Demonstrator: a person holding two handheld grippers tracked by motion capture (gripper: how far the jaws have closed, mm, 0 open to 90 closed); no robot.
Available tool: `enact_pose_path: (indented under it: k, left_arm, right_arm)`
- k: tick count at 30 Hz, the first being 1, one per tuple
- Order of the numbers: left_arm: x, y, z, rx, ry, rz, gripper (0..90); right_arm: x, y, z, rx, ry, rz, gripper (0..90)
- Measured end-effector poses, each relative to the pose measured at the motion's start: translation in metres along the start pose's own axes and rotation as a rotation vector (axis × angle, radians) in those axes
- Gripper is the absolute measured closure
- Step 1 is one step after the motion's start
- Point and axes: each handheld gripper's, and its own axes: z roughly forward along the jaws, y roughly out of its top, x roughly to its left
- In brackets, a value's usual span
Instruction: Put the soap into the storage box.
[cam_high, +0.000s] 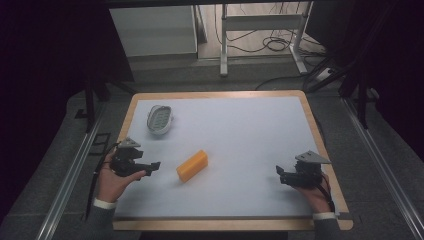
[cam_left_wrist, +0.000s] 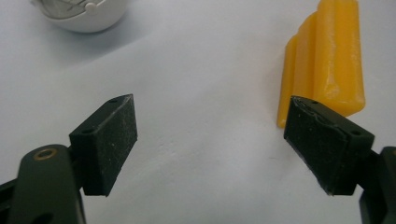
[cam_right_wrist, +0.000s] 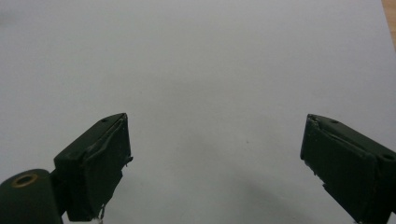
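1. Soap, I think: the yellow block (cam_high: 192, 165) lies on the white table (cam_high: 240, 135), just past your left gripper (cam_high: 150, 167), whose jaws stand wide apart with nothing in them.
2. It looks hard, light and maybe slippery. Pinch it across its long flat sides.
3. Your right gripper (cam_high: 281, 176) is spread wide too, holding nothing, far from the block.
4. The white dish (cam_left_wrist: 81, 13) is cut off in the left gripper view, so you cannot see inside.

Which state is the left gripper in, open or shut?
Open: in the left gripper view the left gripper has its two fingers wide apart over bare table, gripping nothing.
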Motion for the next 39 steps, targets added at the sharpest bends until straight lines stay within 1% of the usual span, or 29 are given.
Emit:
enact_pose_path:
  k: [2,3,4,9,13,15,18,22,23,26,31,32,36,37,39]
  left_arm:
    - [0.0,0.004,-0.002,-0.005,0.017,-0.002,18.8]
    - [-0.001,0.008,-0.005,-0.011,0.006,0.006,18.8]
    - [-0.001,0.008,-0.005,-0.011,0.006,0.006,18.7]
    - [-0.007,0.018,-0.01,-0.011,-0.011,0.045,18.6]
    - [-0.01,0.021,-0.012,-0.013,-0.019,0.056,18.6]
    - [-0.014,0.023,-0.013,-0.027,-0.017,0.067,18.7]
    - [-0.015,0.025,-0.013,-0.023,-0.022,0.071,18.7]
    - [-0.021,0.027,-0.01,-0.011,-0.031,0.086,18.7]
    - [-0.025,0.029,-0.008,0.001,-0.034,0.099,18.6]
    - [-0.028,0.031,-0.005,0.009,-0.042,0.105,18.6]
    - [-0.037,0.037,0.002,0.038,-0.055,0.14,17.9]
    - [-0.041,0.039,0.005,0.043,-0.058,0.152,17.9]
    - [-0.045,0.04,0.007,0.033,-0.055,0.154,18.5]
    - [-0.046,0.041,0.009,0.038,-0.054,0.163,18.5]
    - [-0.05,0.042,0.011,0.042,-0.059,0.172,18.5]
  right_arm:
    - [0.004,0.0,0.001,0.005,-0.011,-0.005,8.6]
    - [0.005,0.0,0.001,0.006,-0.012,-0.009,8.7]
    - [0.005,0.0,0.001,0.006,-0.012,-0.009,8.7]
    - [0.006,0.0,-0.002,0.001,-0.02,-0.008,8.7]
    - [0.006,0.0,-0.004,-0.003,-0.024,-0.004,8.7]
    - [0.005,0.0,-0.005,-0.004,-0.026,-0.003,8.7]
    - [0.004,0.0,-0.005,-0.005,-0.027,-0.007,8.7]
    - [0.004,0.001,-0.005,-0.004,-0.029,-0.009,8.7]
    - [0.003,0.0,-0.005,-0.002,-0.03,-0.009,8.7]
    - [0.002,0.0,-0.005,0.0,-0.032,-0.009,8.7]
    - [0.001,-0.001,-0.005,0.001,-0.034,-0.004,8.7]
    - [0.001,-0.001,-0.005,0.002,-0.036,-0.004,8.7]
    - [0.002,-0.001,-0.005,0.008,-0.028,-0.002,8.7]
    - [0.001,-0.001,-0.005,0.005,-0.02,0.003,8.7]
    - [0.001,-0.001,-0.005,0.005,-0.018,0.006,8.7]
